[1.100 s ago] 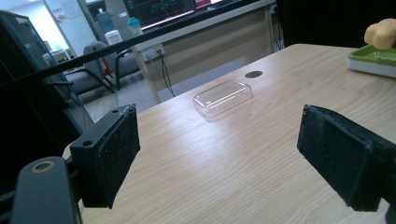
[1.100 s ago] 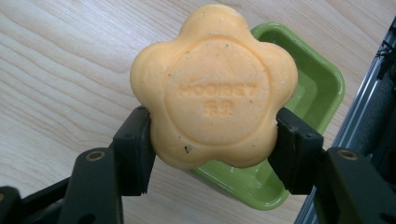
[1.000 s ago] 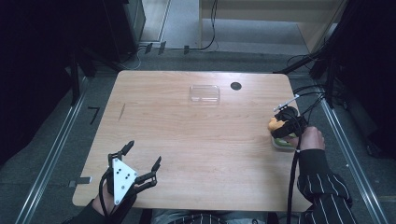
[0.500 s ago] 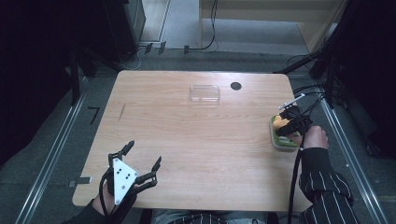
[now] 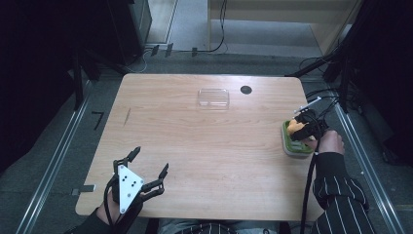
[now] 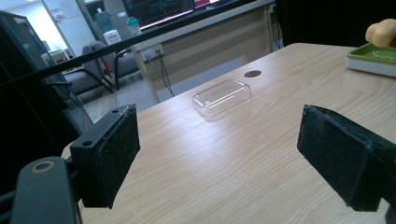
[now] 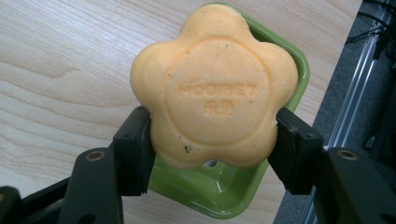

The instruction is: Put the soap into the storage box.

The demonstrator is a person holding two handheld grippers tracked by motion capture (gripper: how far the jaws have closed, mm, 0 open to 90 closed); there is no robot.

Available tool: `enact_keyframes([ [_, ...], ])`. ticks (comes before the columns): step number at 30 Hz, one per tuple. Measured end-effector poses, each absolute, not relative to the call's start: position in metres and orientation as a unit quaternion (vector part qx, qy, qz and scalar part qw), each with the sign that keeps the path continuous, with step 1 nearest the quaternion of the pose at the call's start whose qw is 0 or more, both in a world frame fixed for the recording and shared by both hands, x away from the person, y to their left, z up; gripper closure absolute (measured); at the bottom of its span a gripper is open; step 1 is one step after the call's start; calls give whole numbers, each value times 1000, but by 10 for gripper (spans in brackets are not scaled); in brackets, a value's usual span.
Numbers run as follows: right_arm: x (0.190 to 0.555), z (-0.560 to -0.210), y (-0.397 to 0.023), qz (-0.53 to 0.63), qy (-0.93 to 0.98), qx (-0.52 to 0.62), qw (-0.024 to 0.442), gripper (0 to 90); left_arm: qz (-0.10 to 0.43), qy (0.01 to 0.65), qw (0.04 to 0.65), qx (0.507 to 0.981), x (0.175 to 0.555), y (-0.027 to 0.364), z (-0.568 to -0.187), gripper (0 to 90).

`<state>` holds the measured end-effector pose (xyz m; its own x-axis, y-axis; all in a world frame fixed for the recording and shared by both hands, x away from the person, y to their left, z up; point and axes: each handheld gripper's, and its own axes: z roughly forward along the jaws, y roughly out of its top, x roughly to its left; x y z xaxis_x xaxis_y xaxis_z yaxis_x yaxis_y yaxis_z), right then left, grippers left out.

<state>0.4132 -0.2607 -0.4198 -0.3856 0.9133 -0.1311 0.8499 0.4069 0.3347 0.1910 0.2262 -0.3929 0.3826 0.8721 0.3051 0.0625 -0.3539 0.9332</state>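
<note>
On a pale wooden table, right gripper pinching an orange flower-shaped soap just above a green dish at the right edge; left gripper spread, clear lid well apart.

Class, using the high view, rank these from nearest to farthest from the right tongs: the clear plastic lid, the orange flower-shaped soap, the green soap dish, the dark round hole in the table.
1. Orange soap: clamped in the right tongs.
2. Green soap dish: directly beneath, at the table's right edge.
3. Dark round hole: toward the far edge, left of the tongs.
4. Clear plastic lid: farther left, near the far middle.
</note>
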Motion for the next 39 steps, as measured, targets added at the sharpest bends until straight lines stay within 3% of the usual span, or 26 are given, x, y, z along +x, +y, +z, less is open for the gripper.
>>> enact_keyframes([
  [39, 425, -448, -261, 46, 831, 539, 129, 396, 442, 336, 458, 694, 191, 226, -393, 135],
])
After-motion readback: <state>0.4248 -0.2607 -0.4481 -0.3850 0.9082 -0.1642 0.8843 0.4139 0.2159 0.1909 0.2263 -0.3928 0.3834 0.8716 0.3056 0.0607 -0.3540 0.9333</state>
